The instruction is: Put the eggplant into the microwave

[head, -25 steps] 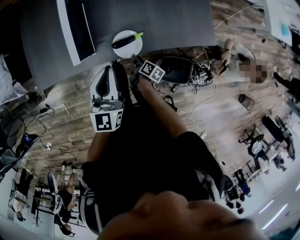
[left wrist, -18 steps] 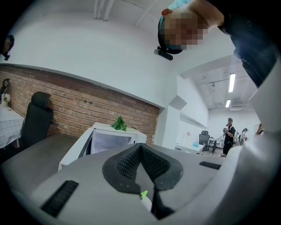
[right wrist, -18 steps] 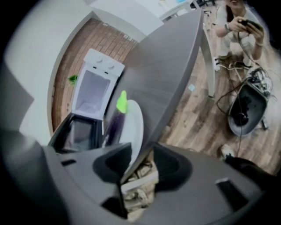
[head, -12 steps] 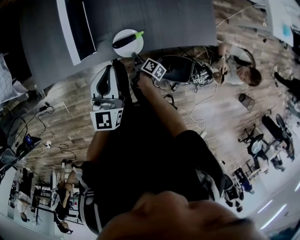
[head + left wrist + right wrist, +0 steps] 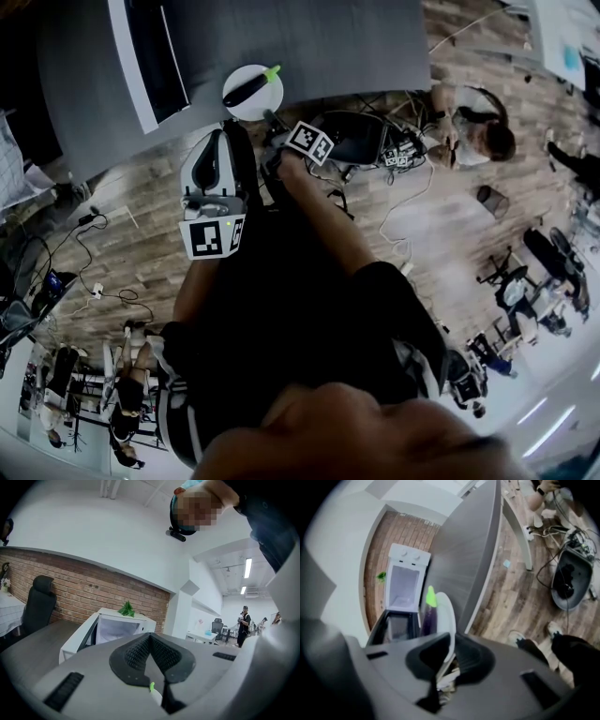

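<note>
A dark purple eggplant (image 5: pixel 246 86) with a green stem lies on a white plate (image 5: pixel 264 97) near the front edge of the grey table (image 5: pixel 328 37). A white microwave (image 5: pixel 150 56) stands to the left with its door open. My right gripper (image 5: pixel 271 118) reaches the plate's near rim. In the right gripper view its jaws (image 5: pixel 451 641) are closing with the plate (image 5: pixel 444 613) rim pinched between them, and the eggplant (image 5: pixel 427 616) lies just beyond. My left gripper (image 5: pixel 225 136) hovers left of the plate, shut and empty (image 5: pixel 150 637), facing the microwave (image 5: pixel 112 627).
Below the table edge are tangled cables (image 5: pixel 398 155) and a black chair base (image 5: pixel 352 141) on the wooden floor. A person (image 5: pixel 473 131) is at the right. A green paper shape (image 5: pixel 125 607) sits on the microwave, and an office chair (image 5: pixel 40 606) stands at the far left.
Both grippers stay in place. The right gripper's marker cube has tilted slightly. The person at the right has shifted.
</note>
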